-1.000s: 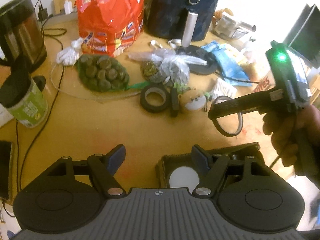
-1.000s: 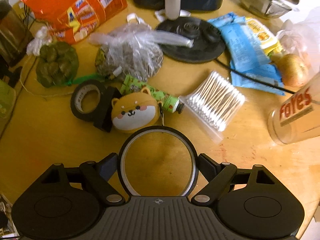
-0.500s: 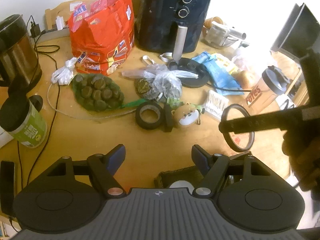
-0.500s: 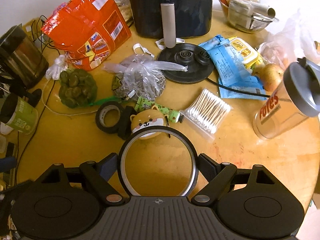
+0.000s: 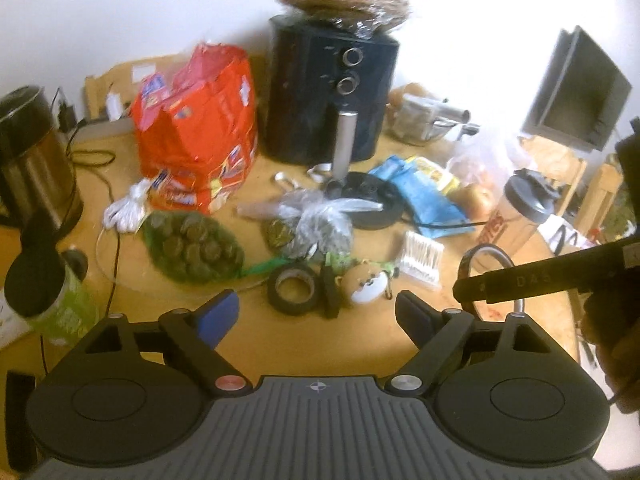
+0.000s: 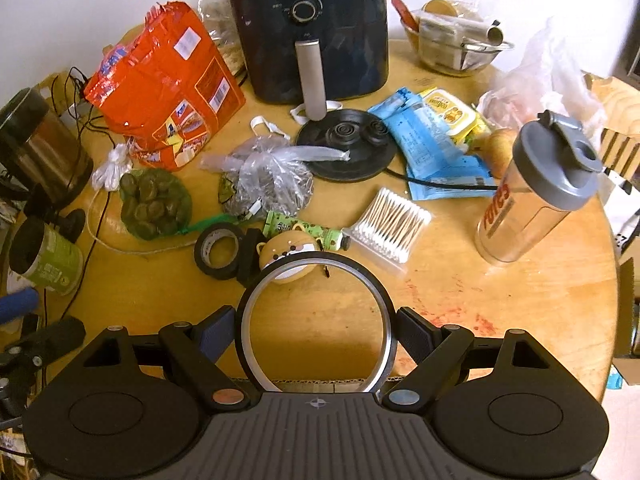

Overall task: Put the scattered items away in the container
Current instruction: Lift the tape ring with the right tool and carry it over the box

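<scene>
While the ring [image 6: 316,320] is clamped across its width in the right gripper [image 6: 316,330], nothing is carried by the left.

The left gripper [image 5: 318,314], whose jaws have just been opened wider, is held empty, with the tape roll [image 5: 294,294] lying just ahead of its fingers.

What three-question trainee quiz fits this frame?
1. True or false: the right gripper holds the ring between its fingers.
2. In the right wrist view, what lies just left of the dog-faced pouch? A) cotton swabs B) black tape roll C) shaker bottle
3. Which gripper has nothing between its fingers?

Key: 1 true. 2 B. 3 the left gripper; its jaws have just been opening wider, with nothing between them.
</scene>
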Motion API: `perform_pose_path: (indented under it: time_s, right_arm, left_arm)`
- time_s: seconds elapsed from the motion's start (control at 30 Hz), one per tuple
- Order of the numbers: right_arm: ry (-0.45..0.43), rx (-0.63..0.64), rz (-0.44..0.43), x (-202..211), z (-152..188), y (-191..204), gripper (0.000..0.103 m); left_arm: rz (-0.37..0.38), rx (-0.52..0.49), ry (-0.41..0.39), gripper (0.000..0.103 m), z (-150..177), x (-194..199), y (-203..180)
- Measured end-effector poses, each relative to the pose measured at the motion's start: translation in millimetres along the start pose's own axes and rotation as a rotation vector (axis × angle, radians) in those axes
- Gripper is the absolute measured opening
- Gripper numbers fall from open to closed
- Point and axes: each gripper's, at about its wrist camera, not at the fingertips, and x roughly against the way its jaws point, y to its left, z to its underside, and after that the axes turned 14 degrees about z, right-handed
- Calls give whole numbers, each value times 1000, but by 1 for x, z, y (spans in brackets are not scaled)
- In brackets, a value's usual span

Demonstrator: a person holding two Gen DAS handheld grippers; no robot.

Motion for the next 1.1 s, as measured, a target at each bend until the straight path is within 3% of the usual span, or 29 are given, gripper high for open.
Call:
perform_pose_path:
  time_s: [0.13, 0.27, 0.43, 0.6, 0.73, 0.83, 0.97, 1.1]
  right_arm:
    - [-8, -21, 14, 6, 4, -1, 87]
    - [-2, -40, 30, 8, 8, -4, 87]
    - [13, -55, 46, 6, 11, -10, 87]
    - [30, -66, 54, -1, 12, -18, 87]
    - [53, -74, 53, -7, 14, -26, 87]
    - [64, -74, 54, -11, 15, -30, 87]
    - [78, -89, 66, -14, 16, -41, 87]
    - [91, -109, 84, -17, 17, -53, 87]
  left_arm:
    - [20, -12, -6, 86, 2, 1, 4]
    - [2, -27, 45, 86, 4, -10, 10]
    - [78, 6, 77, 86, 9, -20, 26]
    - [89, 8, 149, 86, 12, -42, 35]
    - [83, -24, 180, 86, 14, -58, 40]
    - [60, -55, 204, 103, 14, -71, 44]
    - [4, -118, 208, 103, 11, -89, 48]
    - [8, -160, 246, 103, 7, -109, 49]
